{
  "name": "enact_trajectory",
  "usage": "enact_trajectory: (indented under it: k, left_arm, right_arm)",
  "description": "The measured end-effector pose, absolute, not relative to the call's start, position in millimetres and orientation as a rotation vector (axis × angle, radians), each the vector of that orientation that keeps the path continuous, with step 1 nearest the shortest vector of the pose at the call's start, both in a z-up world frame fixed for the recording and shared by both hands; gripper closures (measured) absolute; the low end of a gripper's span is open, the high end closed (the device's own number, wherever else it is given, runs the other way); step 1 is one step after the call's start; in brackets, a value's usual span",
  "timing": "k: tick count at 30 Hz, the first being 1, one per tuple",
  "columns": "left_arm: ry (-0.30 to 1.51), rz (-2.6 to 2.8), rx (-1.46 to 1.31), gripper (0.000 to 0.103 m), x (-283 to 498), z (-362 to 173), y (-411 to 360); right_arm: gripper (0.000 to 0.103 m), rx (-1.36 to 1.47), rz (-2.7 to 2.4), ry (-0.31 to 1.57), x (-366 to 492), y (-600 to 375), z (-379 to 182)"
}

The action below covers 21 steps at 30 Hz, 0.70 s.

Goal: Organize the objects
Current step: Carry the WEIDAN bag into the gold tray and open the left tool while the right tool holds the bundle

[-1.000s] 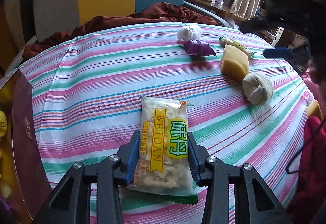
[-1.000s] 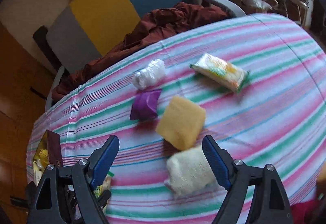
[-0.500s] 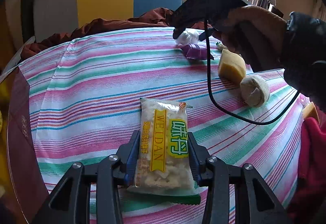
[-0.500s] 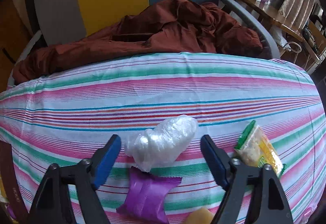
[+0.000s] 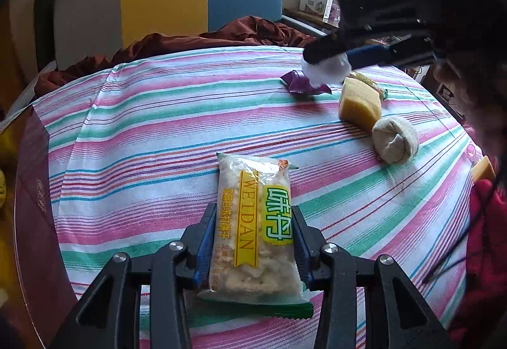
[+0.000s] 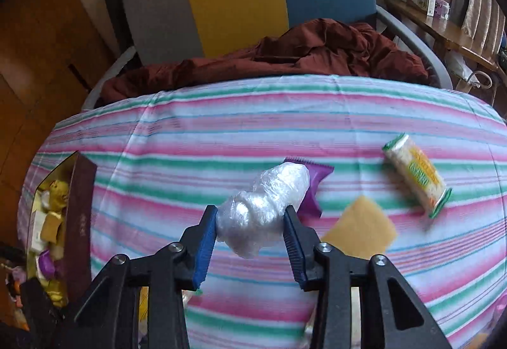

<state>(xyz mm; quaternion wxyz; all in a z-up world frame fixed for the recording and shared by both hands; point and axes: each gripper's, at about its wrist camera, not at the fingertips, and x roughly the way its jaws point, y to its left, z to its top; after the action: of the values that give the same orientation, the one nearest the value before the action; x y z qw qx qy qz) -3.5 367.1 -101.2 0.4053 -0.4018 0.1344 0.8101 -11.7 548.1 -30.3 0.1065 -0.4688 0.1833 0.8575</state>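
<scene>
- Right gripper (image 6: 251,230) clamps a crinkly plastic bundle (image 6: 264,206), lifted above the striped tablecloth (image 6: 190,139); slick, squashy film could slide out of the pads.
- Left gripper (image 5: 252,246) pinches a snack packet (image 5: 256,228) low over the tablecloth, near its front edge; the crackers inside might crush.
- Open box (image 6: 77,222) waits at the tablecloth's left edge.

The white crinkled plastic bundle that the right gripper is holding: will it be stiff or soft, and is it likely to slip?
The plastic bundle looks soft: its film is wrinkled and bulges past the right gripper. It is probably light for its size, being crumpled film. Its glossy surface may slip between the fingers, so a gentle, steady squeeze seems wise.
</scene>
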Motion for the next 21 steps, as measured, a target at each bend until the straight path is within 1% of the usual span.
enact_trajectory:
  k: [5,9,15,21]
  left_arm:
    - [0.340,2.044,-1.040,0.060,4,-95,354]
    - [0.336,2.048,-1.024,0.060,17,-82,336]
    - [0.323,2.056,-0.978,0.060,36,-57,310]
    - [0.286,2.104,-0.972,0.060,34,-40,279]
  right_arm:
    - [0.062,-1.495,2.493,0.613,13,523,-62]
    - [0.062,-1.565,2.451,0.501,11,508,-79]
    - [0.063,-1.566,2.445,0.443,8,502,-82]
    - [0.063,-1.576,2.437,0.389,7,499,-85]
